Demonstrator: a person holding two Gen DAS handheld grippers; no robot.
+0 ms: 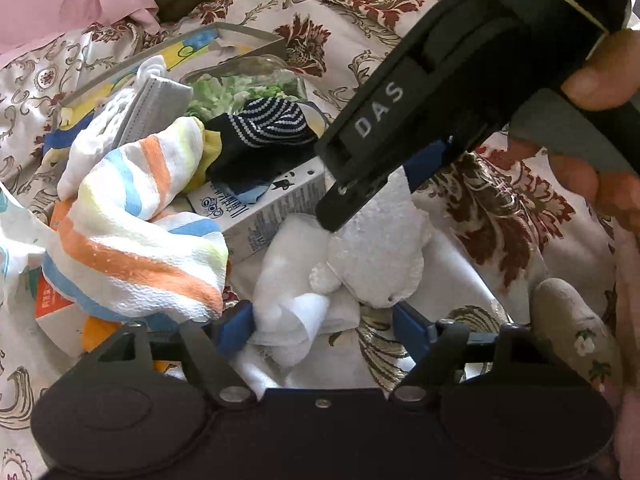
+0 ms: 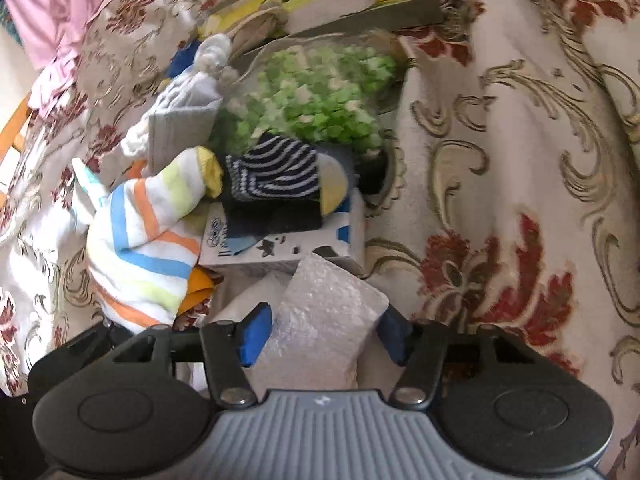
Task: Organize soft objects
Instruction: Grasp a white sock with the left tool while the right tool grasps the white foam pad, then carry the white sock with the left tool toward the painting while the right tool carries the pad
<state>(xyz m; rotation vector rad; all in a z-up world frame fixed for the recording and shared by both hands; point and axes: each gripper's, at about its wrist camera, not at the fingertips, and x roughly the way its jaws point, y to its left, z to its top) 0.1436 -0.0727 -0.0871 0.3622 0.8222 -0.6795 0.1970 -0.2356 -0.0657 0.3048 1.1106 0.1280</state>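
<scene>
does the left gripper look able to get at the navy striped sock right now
Probably not directly. The left gripper sits low over a white cloth, and the right gripper on the white plush crosses the path to the navy striped sock.

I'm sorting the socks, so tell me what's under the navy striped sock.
The navy striped sock lies on a white printed carton, beside a yellow-toed sock. Whatever sits beneath the carton is covered.

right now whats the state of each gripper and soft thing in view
left gripper: open, around crumpled white cloth
right gripper: open, straddling white plush toy
pastel striped towel: crumpled in a heap
navy striped sock: lying on the milk carton
bag of green pieces: lying flat
</scene>
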